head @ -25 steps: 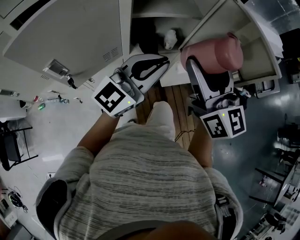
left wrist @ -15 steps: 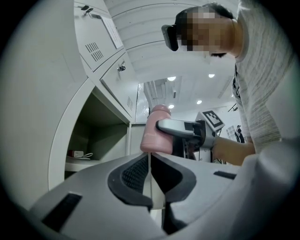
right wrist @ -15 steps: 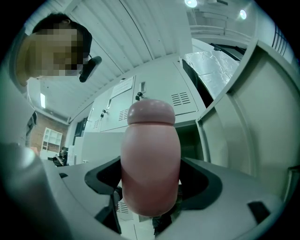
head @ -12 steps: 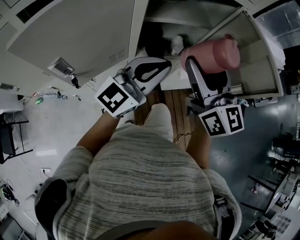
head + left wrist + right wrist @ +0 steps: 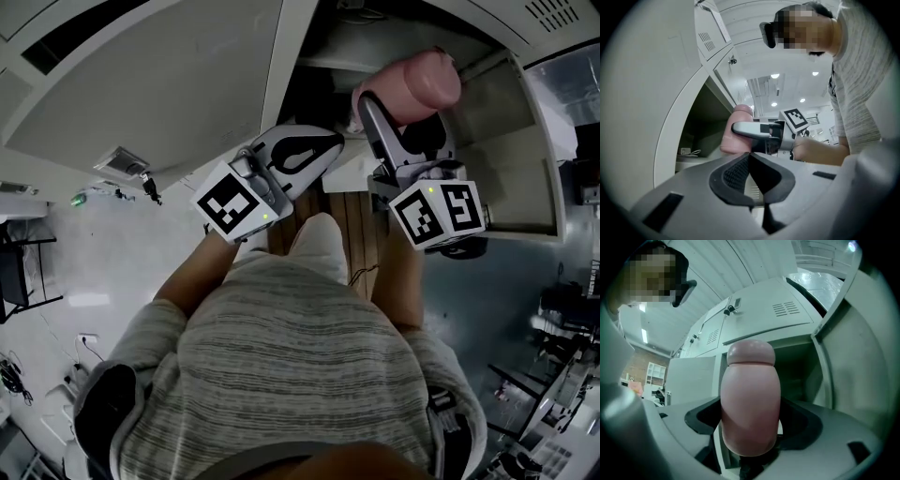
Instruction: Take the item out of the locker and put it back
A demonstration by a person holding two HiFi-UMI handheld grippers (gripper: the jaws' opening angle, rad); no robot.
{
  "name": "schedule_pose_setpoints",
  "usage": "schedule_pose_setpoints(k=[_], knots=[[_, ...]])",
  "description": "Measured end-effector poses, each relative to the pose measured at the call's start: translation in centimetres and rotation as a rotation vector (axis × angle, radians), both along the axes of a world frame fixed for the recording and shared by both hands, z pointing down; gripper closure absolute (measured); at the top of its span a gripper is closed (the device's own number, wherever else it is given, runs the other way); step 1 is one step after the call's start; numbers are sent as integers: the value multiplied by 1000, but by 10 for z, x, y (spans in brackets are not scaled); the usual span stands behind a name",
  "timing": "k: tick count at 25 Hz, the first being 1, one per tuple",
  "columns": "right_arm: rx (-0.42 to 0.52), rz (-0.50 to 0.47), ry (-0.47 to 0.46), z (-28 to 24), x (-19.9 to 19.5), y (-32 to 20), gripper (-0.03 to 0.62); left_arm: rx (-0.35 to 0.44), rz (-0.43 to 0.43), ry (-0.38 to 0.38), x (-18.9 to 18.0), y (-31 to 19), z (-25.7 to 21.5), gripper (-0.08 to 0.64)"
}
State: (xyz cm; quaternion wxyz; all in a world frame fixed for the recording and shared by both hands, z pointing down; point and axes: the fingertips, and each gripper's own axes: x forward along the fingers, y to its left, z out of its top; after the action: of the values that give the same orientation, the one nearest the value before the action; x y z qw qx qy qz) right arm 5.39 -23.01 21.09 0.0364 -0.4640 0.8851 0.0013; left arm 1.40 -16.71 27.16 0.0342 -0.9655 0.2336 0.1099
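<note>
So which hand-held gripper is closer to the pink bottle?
Right. The right hand-held gripper is clamped around the pink bottle, touching it. The left hand-held gripper is shut and empty, off to the bottle's left, not touching it.

Your head camera looks steeply down past your chest onto the open locker, from above and in front of it. Your left gripper view sits low beside the locker's mouth, facing sideways across it toward the right gripper. Your right gripper view aims straight into the locker, close up. All three share the pink bottle at its mouth.
</note>
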Motion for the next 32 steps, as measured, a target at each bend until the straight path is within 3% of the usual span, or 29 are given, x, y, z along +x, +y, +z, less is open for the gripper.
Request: schedule_pose_setpoints(k=[14,22,32], knots=[[-73,-42,81,22,-19,-100,238,-25,-36,-11,9,-34,12,552],[-107,-6,125,35,-25,-128,238,-26,-54,1,15,-39,13,552],[-86,33,94,35,-25,-137,238,-53,-63,-22,11,-36,21,552]])
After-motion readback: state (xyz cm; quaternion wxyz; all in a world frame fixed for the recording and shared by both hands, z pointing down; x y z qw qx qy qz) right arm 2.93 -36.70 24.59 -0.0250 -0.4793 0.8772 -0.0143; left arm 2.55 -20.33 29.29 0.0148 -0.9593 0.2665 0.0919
